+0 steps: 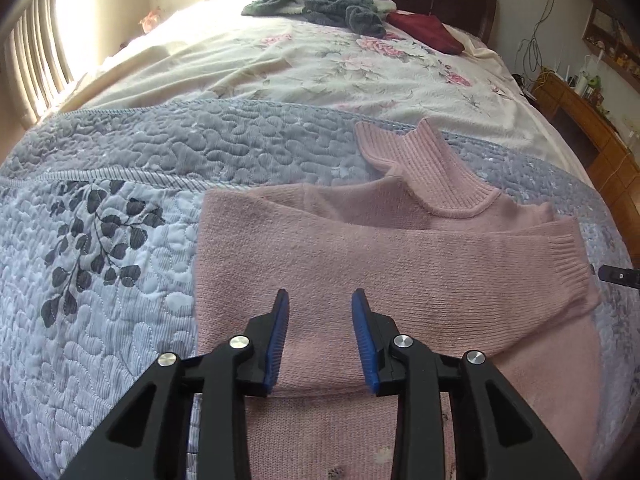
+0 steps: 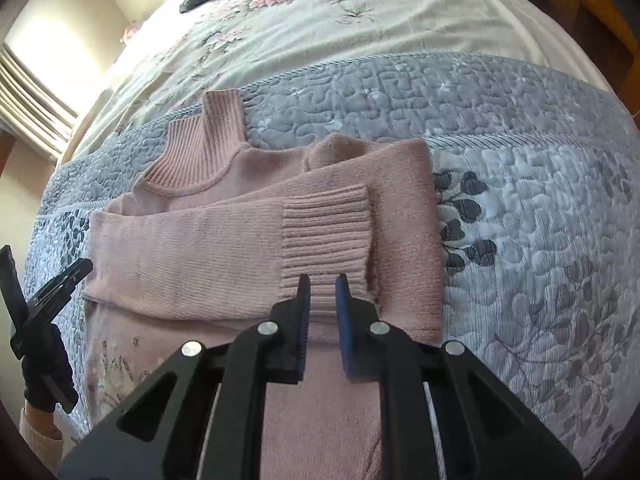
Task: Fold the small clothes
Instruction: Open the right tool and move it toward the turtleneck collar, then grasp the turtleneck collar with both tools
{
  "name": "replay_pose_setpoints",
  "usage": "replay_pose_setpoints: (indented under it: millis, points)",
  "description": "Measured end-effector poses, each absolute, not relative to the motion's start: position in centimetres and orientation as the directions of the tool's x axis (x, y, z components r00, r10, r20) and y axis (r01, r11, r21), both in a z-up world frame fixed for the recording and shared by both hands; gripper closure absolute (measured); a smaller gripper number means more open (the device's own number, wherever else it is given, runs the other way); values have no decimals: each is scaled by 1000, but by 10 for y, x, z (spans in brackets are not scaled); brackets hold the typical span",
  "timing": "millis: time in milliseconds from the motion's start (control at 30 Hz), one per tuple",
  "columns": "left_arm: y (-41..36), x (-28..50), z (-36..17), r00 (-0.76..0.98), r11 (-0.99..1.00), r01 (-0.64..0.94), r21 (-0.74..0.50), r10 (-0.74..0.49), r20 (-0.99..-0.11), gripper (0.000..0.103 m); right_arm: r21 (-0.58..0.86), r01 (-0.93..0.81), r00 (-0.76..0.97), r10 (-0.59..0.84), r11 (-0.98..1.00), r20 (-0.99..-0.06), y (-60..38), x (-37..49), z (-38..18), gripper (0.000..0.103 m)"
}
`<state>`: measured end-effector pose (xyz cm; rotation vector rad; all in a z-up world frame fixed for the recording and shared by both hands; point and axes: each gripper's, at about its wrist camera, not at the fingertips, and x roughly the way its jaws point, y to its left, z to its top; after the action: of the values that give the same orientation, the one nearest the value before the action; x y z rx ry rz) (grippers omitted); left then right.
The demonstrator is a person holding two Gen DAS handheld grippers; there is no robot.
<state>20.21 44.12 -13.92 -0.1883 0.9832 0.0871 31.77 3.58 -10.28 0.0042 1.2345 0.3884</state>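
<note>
The pink knitted sweater with a ribbed high collar (image 1: 400, 256) lies flat on the grey-blue quilted bedspread (image 1: 120, 280) of the bed, collar pointing toward the headboard. Both sleeves are folded across the chest; the ribbed cuff (image 2: 326, 236) of the upper sleeve rests near the sweater's right edge. The left claw (image 1: 320, 300) hovers over the sweater body with its blue-padded fingers well apart, holding nothing. The right claw (image 2: 323, 282) sits just at the lower edge of the cuff, fingers narrowly apart — no fabric appears clamped between them. Judged from this layout, the sleeve-folding step is complete or nearly so, and the lengthwise fold is pending. The next move calls for both claws to reach the hem, out of view below, pinch it at two corners and carry it up toward the collar — keeping the crossed sleeves undisturbed. A pile of dark grey and green cloth (image 1: 340, 8) lies well apart, near the headboard.
</note>
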Motion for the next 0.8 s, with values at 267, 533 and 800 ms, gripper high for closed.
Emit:
replay_pose_setpoints:
  millis: [267,533,800]
  points:
    - [418,216,-177,479,992,-106,-72,-13,-878,68,172,-273,226,237,947,-945,43,323,-140,88]
    - [423,211,-185,513,994,-71,-88,-39,-858,67,202,-276,207,263,940,-942,35,324,-157,88]
    - [433,228,-159,516,989,-70,-132,-77,-853,67,209,-322,195,281,923,-940,56,343,-135,76]
